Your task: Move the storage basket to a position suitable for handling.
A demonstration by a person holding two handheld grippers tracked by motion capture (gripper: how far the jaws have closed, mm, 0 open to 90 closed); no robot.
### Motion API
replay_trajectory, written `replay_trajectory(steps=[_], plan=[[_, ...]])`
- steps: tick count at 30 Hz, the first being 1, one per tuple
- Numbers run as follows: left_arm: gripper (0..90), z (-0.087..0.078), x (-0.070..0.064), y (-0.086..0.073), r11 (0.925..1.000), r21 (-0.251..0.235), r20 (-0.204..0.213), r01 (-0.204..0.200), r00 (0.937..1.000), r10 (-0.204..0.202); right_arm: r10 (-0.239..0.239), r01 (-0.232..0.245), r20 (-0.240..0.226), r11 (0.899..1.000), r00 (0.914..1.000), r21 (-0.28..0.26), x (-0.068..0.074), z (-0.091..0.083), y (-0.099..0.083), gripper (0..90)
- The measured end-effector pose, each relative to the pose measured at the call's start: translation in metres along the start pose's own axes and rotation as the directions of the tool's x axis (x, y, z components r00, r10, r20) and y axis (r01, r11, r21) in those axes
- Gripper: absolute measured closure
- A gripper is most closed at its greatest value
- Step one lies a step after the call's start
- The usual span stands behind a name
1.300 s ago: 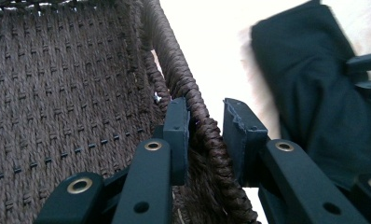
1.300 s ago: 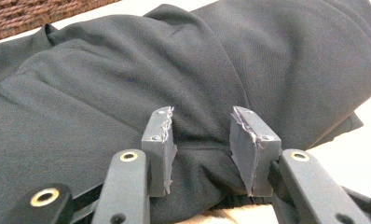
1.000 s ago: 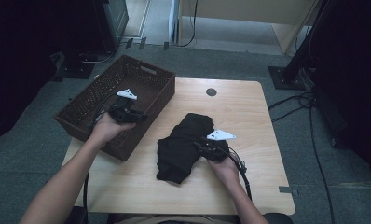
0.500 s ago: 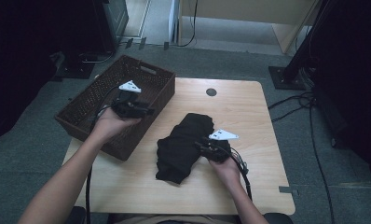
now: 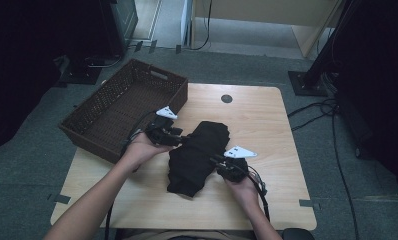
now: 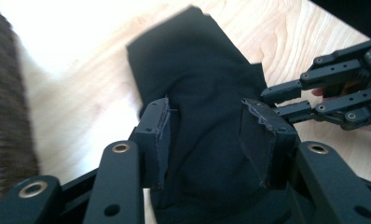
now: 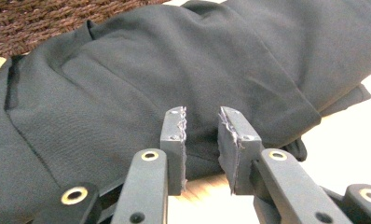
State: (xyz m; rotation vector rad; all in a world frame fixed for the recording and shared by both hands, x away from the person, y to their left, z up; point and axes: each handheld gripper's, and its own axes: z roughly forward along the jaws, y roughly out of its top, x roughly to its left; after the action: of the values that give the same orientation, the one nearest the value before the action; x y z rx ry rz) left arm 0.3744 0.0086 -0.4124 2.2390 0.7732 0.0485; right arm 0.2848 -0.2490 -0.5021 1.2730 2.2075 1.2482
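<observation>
A big wooden table (image 5: 267,120) fills the middle of the high view. A brown woven basket (image 5: 122,107) sits on its left part, with one end hanging over the edge. A black cloth (image 5: 197,155) lies folded in a bumpy pile on the middle of the table, just beside the basket but outside it. A small dark round spot (image 5: 227,98) is on the table top past the cloth.

The left gripper (image 5: 174,136) is at the left edge of the cloth. In the left gripper view its jaws are wide apart, with the black cloth (image 6: 207,116) between them, and they do not pinch it.

The right gripper (image 5: 218,161) is at the right edge of the cloth. In the right gripper view its jaws are a little apart, right at the hem of the cloth (image 7: 174,74), with a small gap between them and nothing clamped
</observation>
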Motion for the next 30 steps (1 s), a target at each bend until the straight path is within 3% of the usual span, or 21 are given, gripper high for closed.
replay_trajectory(steps=[4, 12, 16, 22, 27, 30], plan=[[48.1, 0.020, -0.004, -0.006, 0.9991, 0.041, -0.026, -0.014, 0.9995, 0.015, -0.011, 0.011, 0.006, 1.000, 0.9999, 0.018, -0.001, 0.004, -0.002, 73.2], [41.6, 0.052, -0.002, -0.020, 0.9956, 0.089, -0.031, 0.028, 0.9992, -0.025, -0.020, 0.020, 0.003, 0.999, 0.9998, 0.031, -0.001, 0.009, -0.004, 73.5], [36.6, 0.058, -0.001, -0.027, 0.9955, 0.089, -0.035, 0.032, 0.9990, -0.029, -0.036, 0.036, 0.002, 0.999, 0.9993, 0.028, -0.001, 0.009, -0.005, 73.6], [21.4, 0.064, 0.001, -0.029, 0.9917, 0.120, -0.021, 0.045, 0.9989, -0.043, -0.060, 0.060, -0.012, 0.998, 0.9982, 0.026, 0.001, 0.005, -0.009, 72.3], [15.2, 0.072, 0.000, -0.025, 0.9866, 0.145, 0.003, 0.076, 0.9970, -0.077, -0.074, 0.075, -0.021, 0.997, 0.9970, 0.036, 0.003, 0.011, -0.009, 73.0], [11.5, 0.077, 0.002, -0.023, 0.9839, 0.160, -0.004, 0.080, 0.9968, -0.080, -0.092, 0.093, -0.030, 0.995, 0.9953, 0.025, 0.005, 0.016, -0.007, 73.1]])
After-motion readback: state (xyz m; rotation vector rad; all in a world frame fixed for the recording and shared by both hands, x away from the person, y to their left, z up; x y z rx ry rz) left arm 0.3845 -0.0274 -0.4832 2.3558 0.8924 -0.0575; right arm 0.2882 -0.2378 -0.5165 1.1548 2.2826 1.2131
